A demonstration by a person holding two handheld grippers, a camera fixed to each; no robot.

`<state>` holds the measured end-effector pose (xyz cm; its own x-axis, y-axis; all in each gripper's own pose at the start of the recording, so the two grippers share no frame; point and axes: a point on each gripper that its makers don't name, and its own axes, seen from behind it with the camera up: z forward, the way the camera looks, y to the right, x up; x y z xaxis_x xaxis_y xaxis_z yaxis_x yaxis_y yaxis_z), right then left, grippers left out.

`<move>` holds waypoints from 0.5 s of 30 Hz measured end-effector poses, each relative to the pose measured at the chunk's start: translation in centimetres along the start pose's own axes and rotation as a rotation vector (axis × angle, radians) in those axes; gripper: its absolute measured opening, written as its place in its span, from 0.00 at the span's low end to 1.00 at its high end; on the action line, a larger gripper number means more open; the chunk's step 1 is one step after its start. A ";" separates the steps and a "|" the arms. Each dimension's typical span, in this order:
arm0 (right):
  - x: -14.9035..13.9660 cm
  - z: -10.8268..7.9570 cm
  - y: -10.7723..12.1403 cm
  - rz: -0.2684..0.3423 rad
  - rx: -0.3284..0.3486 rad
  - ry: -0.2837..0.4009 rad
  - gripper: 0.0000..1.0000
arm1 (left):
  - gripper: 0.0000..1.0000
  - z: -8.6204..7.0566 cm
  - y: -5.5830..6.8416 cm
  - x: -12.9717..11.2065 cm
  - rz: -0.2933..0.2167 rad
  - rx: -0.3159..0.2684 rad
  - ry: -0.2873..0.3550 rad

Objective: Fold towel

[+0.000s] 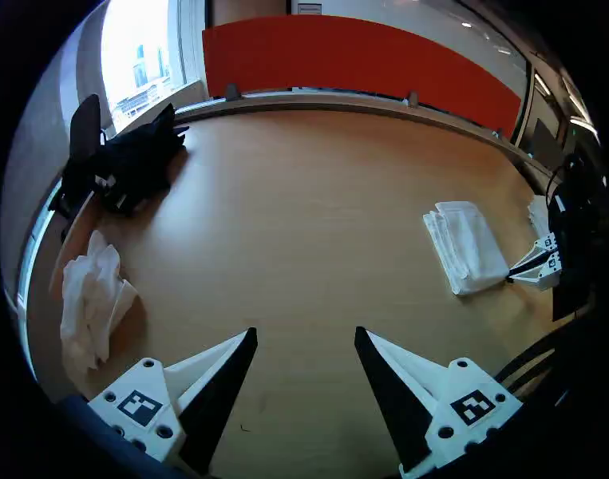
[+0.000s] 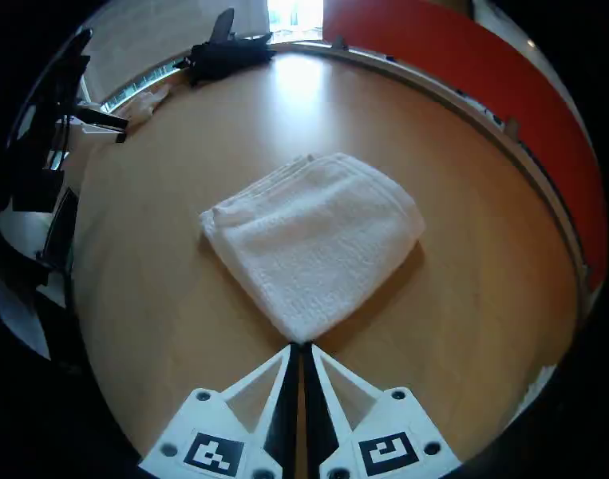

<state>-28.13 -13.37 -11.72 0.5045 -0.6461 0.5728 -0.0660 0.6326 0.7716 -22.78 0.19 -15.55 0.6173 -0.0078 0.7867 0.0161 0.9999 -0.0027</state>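
Towel is lying folded, right gripper sitting pressed together at its corner, left gripper gaping; probably backing off next.

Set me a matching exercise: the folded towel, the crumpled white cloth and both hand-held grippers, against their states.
Things:
1. folded towel
2. crumpled white cloth
3. left hand-held gripper
4. right hand-held gripper

States:
A. fingers wide apart over the bare table
B. loose heap near the table edge
C. fingers together at a towel corner
D. lying flat in neat layers

Pairs: 1-D, 2-B, 3-A, 4-C
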 end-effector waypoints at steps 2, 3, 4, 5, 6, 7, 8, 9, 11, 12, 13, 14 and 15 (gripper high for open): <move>0.1 -0.1 0.1 -0.001 -0.005 0.006 0.04 | 0.91 0.0 0.0 0.0 0.000 0.000 0.000; 0.2 -0.1 0.1 -0.001 -0.007 0.010 0.04 | 0.91 0.0 0.0 -0.1 0.000 0.000 0.000; 0.3 -0.2 0.2 -0.001 -0.009 0.015 0.04 | 0.91 0.0 0.0 -0.1 -0.001 0.000 0.000; 0.4 -0.3 0.2 -0.001 -0.011 0.019 0.04 | 0.91 0.0 0.0 -0.1 -0.001 0.000 0.000; 0.5 -0.4 0.3 -0.001 -0.013 0.024 0.04 | 0.91 0.0 0.0 -0.1 -0.001 0.000 0.000; 0.6 -0.5 0.4 0.000 -0.016 0.031 0.04 | 0.91 0.0 0.0 -0.1 -0.001 0.000 0.000; 0.8 -0.6 0.5 0.001 -0.018 0.036 0.04 | 0.91 0.0 -0.1 -0.1 -0.002 0.000 0.000; 1.0 -0.8 0.6 0.002 -0.022 0.043 0.04 | 0.91 0.0 -0.1 -0.1 -0.002 0.000 0.001; 1.5 -1.1 0.9 0.005 -0.033 0.060 0.04 | 0.91 -0.1 -0.1 0.0 -0.001 -0.001 0.003; 1.8 -1.2 1.0 0.005 -0.036 0.069 0.04 | 0.91 -0.1 -0.1 0.0 -0.001 -0.001 0.004; 2.2 -1.4 1.1 0.005 -0.040 0.080 0.04 | 0.91 -0.2 -0.1 0.0 -0.001 -0.002 0.005; 2.5 -1.6 1.2 0.005 -0.043 0.090 0.04 | 0.91 -0.2 -0.1 0.1 0.000 -0.003 0.006; 2.8 -1.8 1.3 0.004 -0.047 0.099 0.04 | 0.91 -0.2 0.0 0.1 0.001 -0.003 0.007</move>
<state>-25.26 -13.63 -9.57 0.5872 -0.5992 0.5442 -0.0295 0.6561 0.7541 -22.57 0.13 -15.62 0.6230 -0.0073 0.7822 0.0182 0.9998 -0.0052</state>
